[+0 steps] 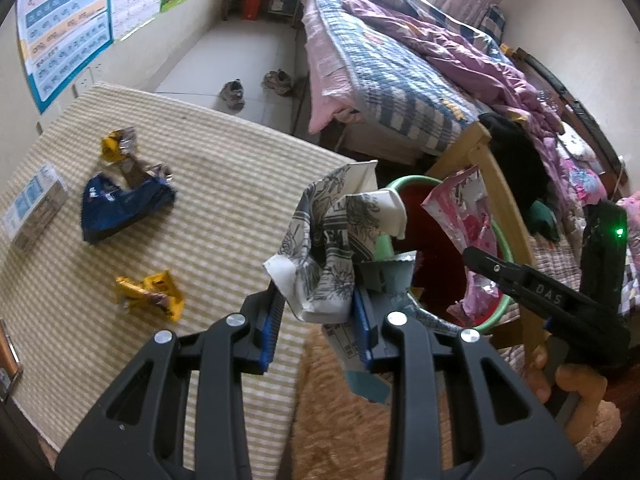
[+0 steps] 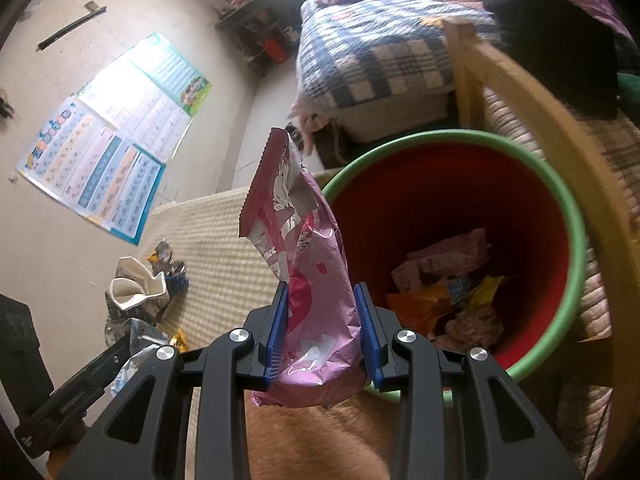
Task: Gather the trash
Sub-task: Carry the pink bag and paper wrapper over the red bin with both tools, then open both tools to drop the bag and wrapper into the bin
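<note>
Gripping a crumpled grey-and-white printed carton (image 1: 328, 240), the left gripper (image 1: 320, 320) had its blue pads pressed against the carton's lower folds, with a scrap of teal-edged packaging (image 1: 370, 384) caught along the right pad. Ahead and to the right of those fingers stood the red bin (image 1: 436, 248) with its green rim, beside the edge of the striped mat (image 1: 224, 208).

The right gripper (image 2: 322, 334) was clamped on a pink foil snack bag (image 2: 308, 280), both blue pads biting its lower half while the torn top stood up ahead of the fingers. From the left wrist view that gripper and bag hung over the near side of the bin, and a hand (image 1: 568, 388) showed at its handle. Just right of the right gripper's fingers the bin's mouth opened, with crumpled pink, orange and yellow wrappers (image 2: 448, 292) already lying at the bottom.

Trash still lay on the mat, well left of the left gripper: a yellow wrapper (image 1: 150, 294) nearest, a dark blue bag (image 1: 120, 208) farther ahead, and another yellow and silver wrapper (image 1: 118, 144) beyond it, with a brown one touching the blue bag. A pale box (image 1: 34, 208) sat at the mat's far left edge.

Beyond the bin ran a wooden bed frame (image 1: 492, 184) and a bed with a checked blanket (image 1: 384, 76). Two shoes (image 1: 256, 86) sat on the floor ahead, and charts (image 1: 64, 28) hung on the wall to the left.
</note>
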